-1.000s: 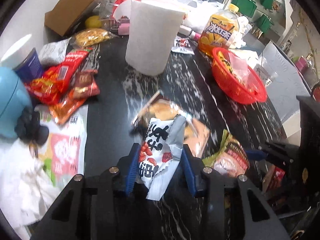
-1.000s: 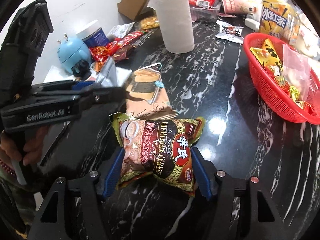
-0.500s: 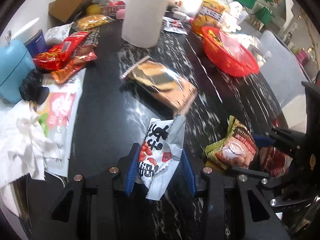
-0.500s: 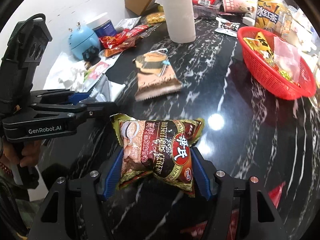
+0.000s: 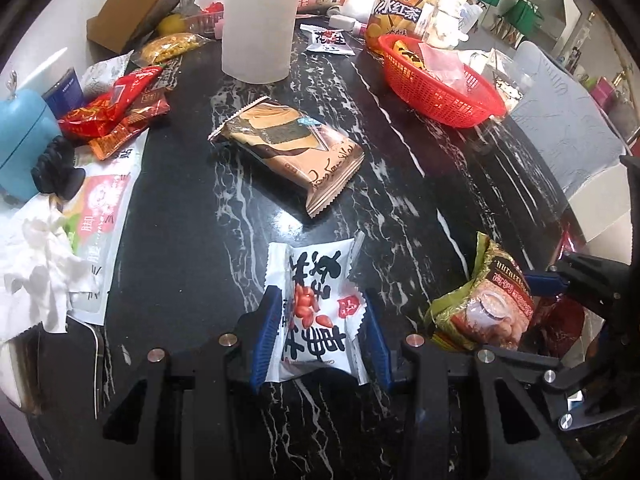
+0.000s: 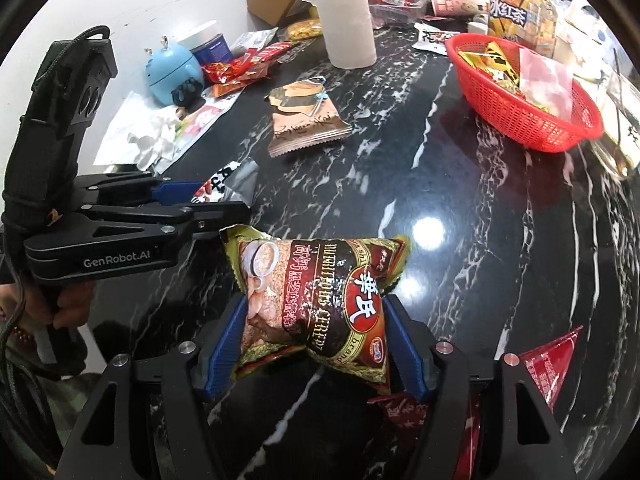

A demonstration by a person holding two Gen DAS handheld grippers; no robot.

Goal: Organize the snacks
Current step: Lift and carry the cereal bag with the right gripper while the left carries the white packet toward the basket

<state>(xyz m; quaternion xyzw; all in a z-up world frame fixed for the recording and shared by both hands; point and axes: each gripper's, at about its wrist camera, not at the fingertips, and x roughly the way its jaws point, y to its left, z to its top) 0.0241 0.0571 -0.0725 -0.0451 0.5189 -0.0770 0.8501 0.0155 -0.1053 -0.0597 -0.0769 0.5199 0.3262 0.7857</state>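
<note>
My left gripper is shut on a white peanut snack packet, held above the black marble table. My right gripper is shut on a brown and green cereal packet; that packet also shows at the right of the left wrist view. The left gripper shows at the left of the right wrist view, close beside the cereal packet. A red basket holding snacks sits at the far right, and shows in the right wrist view too.
A brown biscuit pack lies mid-table. A paper towel roll stands behind it. Red snack packets, a blue pot and crumpled tissue crowd the left. An iced tea bottle stands behind the basket. Red packets lie under my right gripper.
Both grippers have pulled back from the basket toward the near edge, each keeping its packet. The white packet now lies flatter between the left fingers.
</note>
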